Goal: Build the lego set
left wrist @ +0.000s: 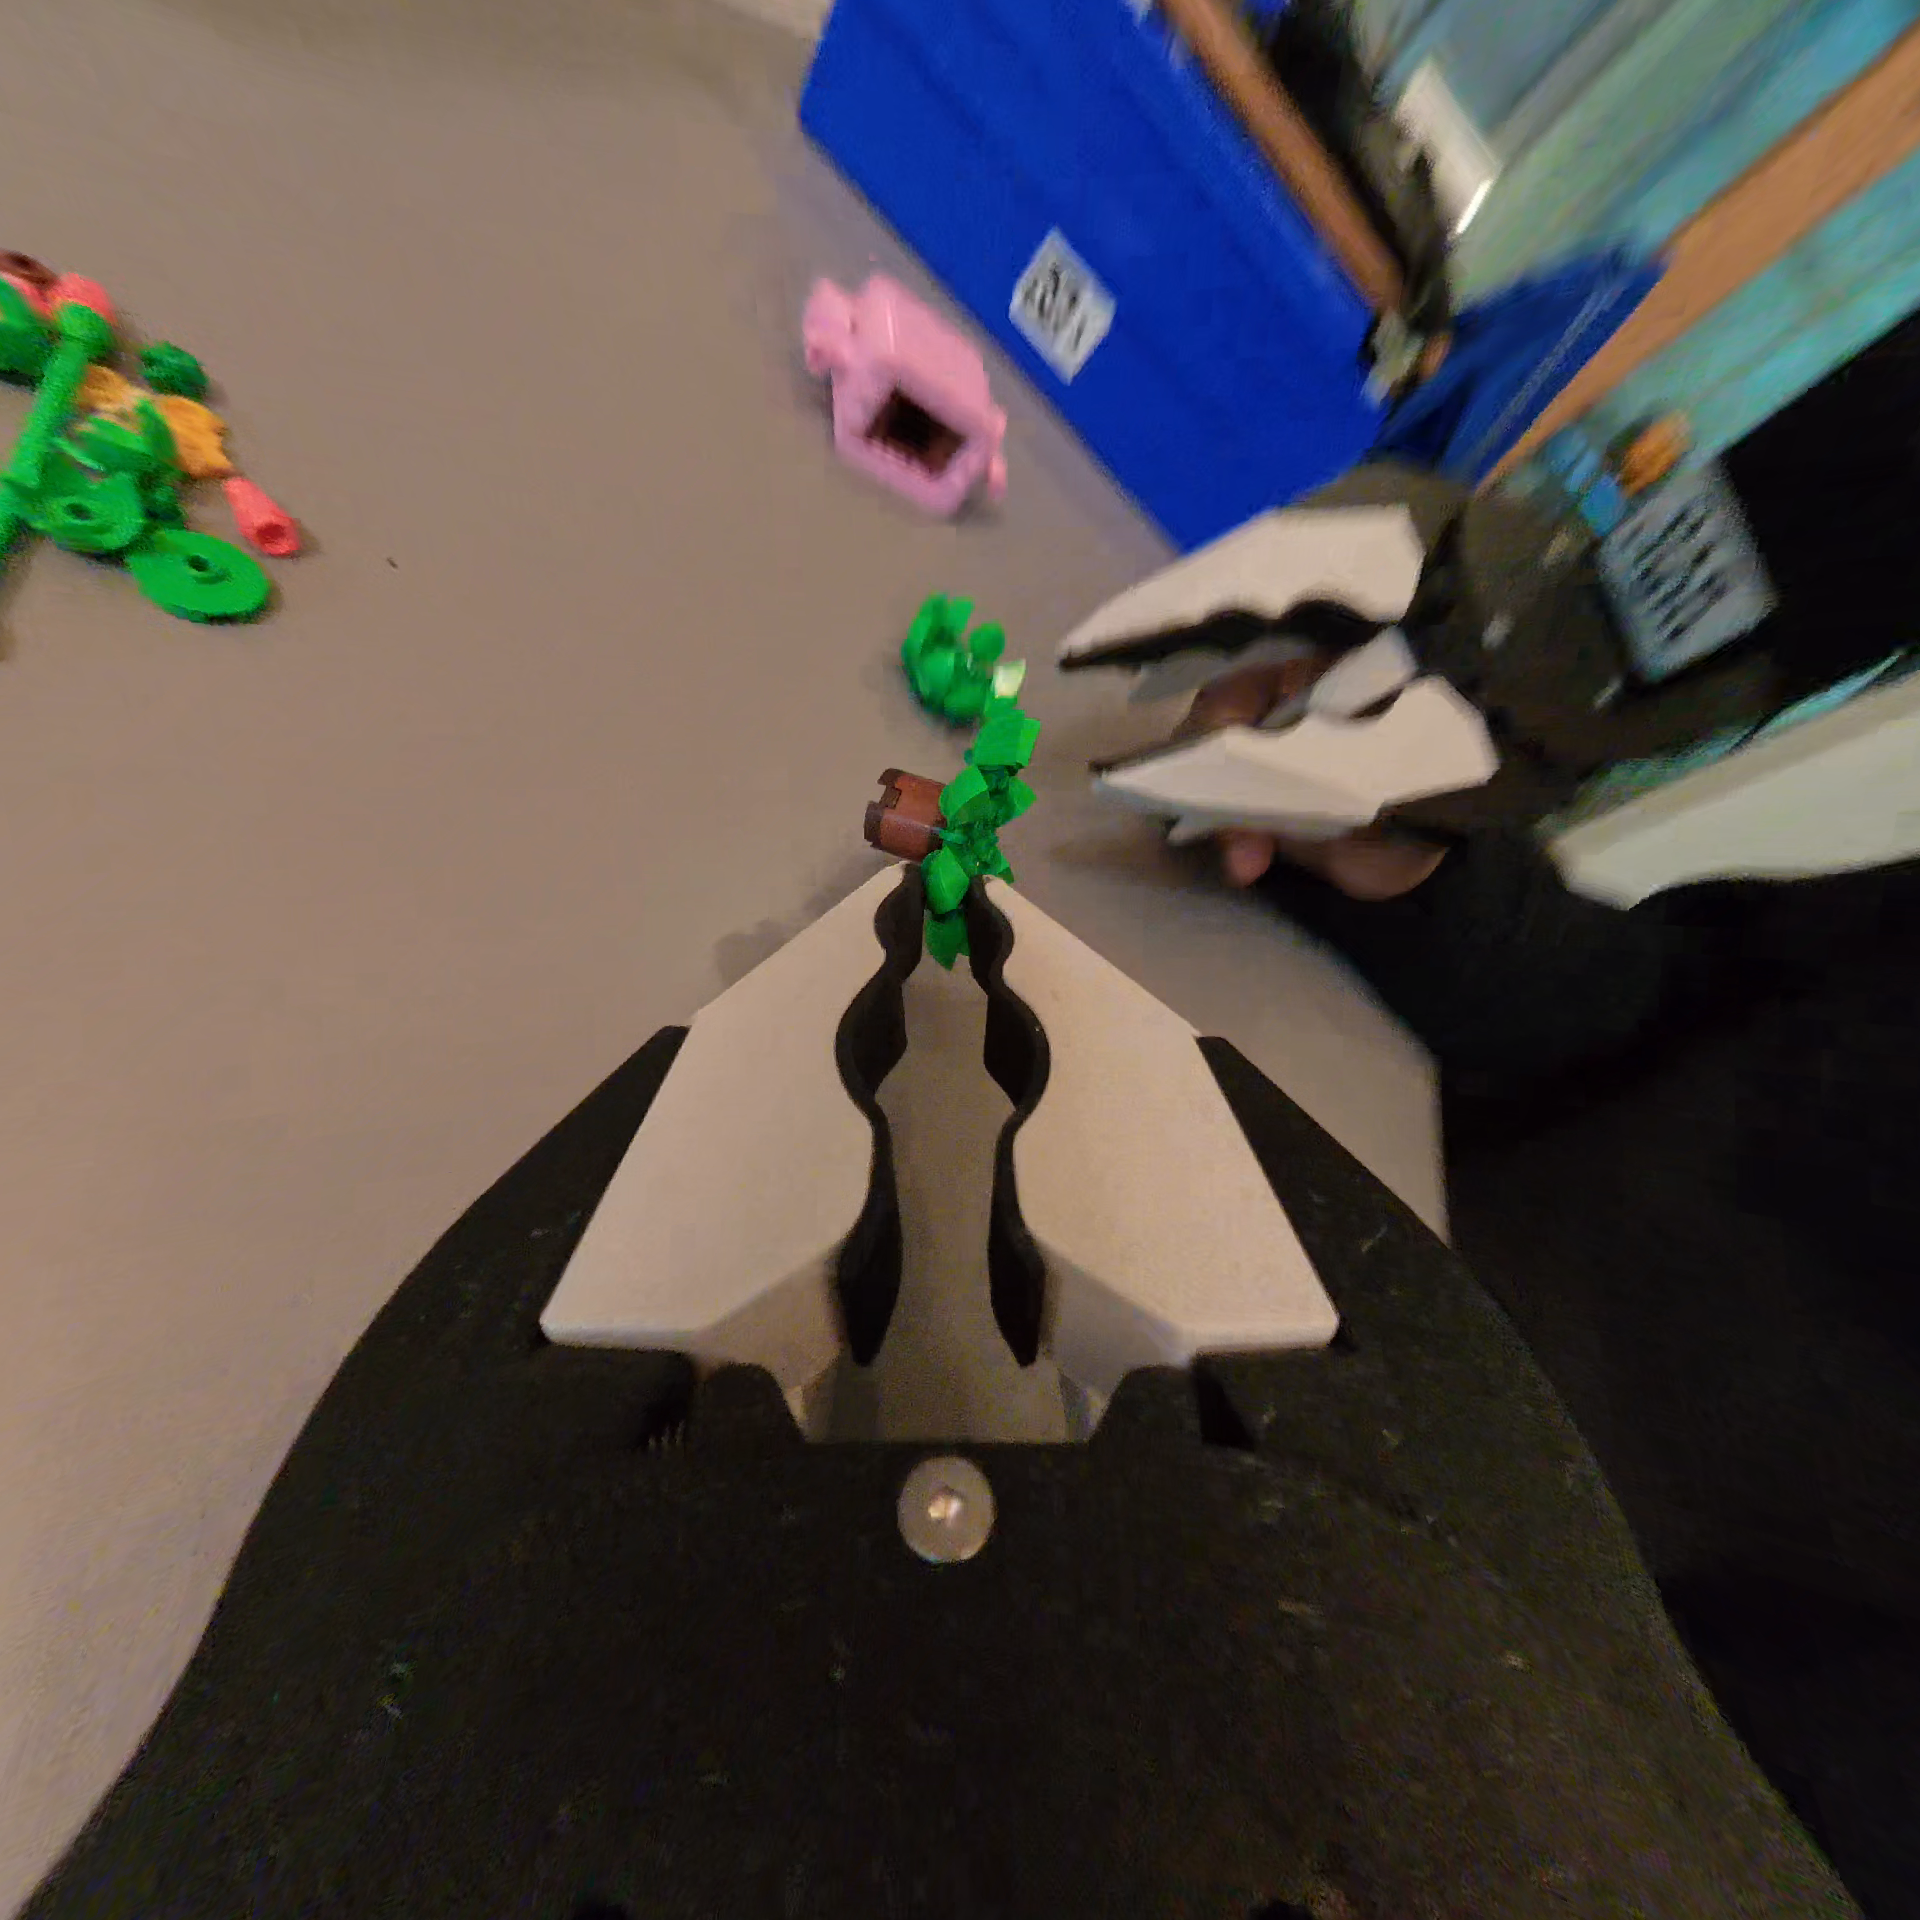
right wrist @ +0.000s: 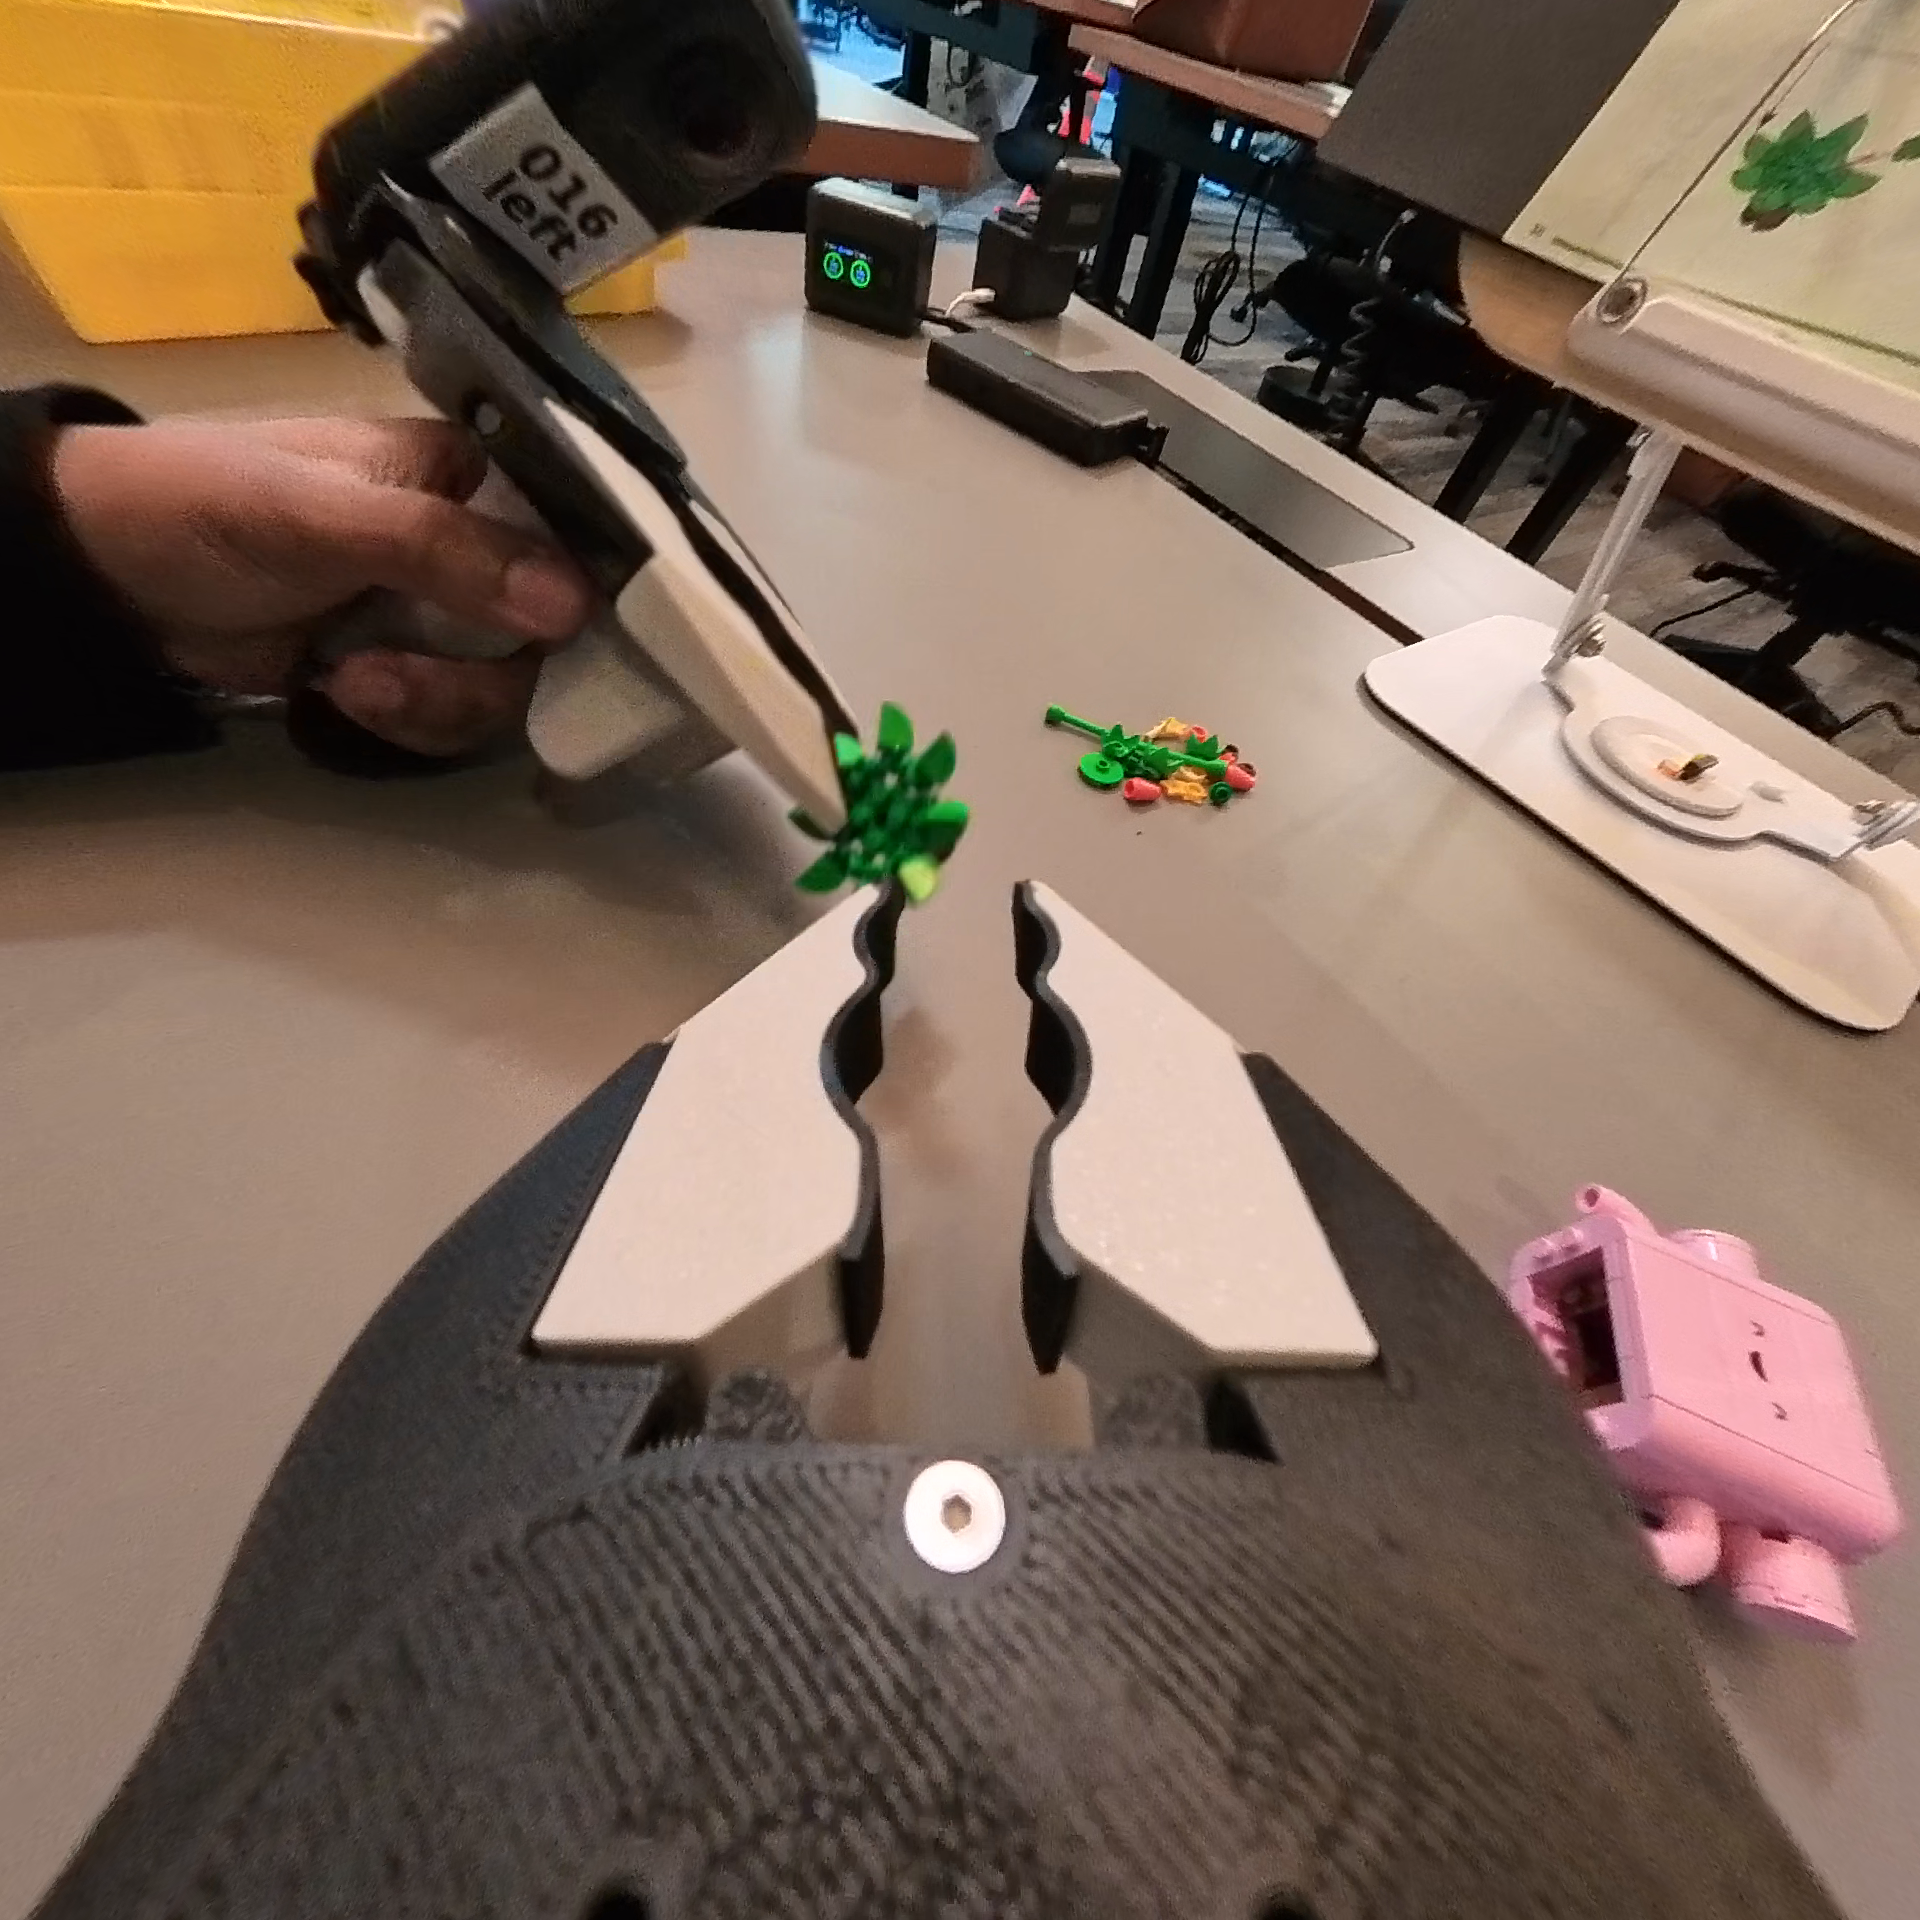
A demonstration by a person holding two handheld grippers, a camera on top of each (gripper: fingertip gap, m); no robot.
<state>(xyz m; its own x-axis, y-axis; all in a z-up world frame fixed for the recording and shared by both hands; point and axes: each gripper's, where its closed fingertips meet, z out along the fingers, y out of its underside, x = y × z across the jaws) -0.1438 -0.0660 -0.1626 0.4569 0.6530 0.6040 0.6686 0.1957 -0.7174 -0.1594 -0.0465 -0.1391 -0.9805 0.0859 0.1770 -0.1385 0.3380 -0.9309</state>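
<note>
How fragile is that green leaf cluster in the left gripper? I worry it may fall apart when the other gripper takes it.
The leaf cluster looks built from many small thin leaves, so it probably sheds pieces if squeezed hard. The left gripper pinches only its edge, so it may pivot. It seems light; the open right gripper needs little force.
</note>
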